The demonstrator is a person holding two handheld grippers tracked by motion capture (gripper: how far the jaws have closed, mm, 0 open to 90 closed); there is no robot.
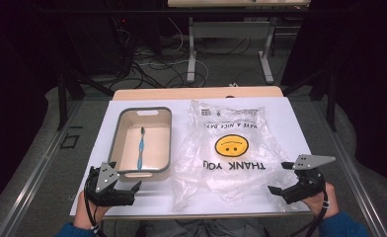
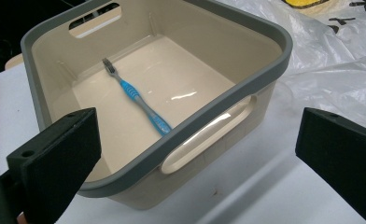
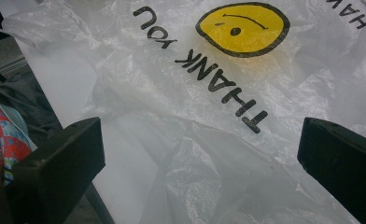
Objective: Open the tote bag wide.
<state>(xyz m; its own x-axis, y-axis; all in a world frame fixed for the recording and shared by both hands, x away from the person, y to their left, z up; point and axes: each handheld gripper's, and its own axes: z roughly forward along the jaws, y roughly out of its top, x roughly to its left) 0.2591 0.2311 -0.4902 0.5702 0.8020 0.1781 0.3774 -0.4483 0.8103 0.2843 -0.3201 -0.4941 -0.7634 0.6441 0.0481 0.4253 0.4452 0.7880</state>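
Two tongs sat at the counter's (image 1: 290, 111) near edge, both spread and holding nothing: the left tongs (image 1: 132, 190) just before one beige tub (image 1: 168, 143), the right tongs (image 1: 276, 189) at the near corner of one clear plastic bag (image 1: 231, 158). One blue toothbrush (image 1: 141, 147) lay flat inside the tub, beside the bag.
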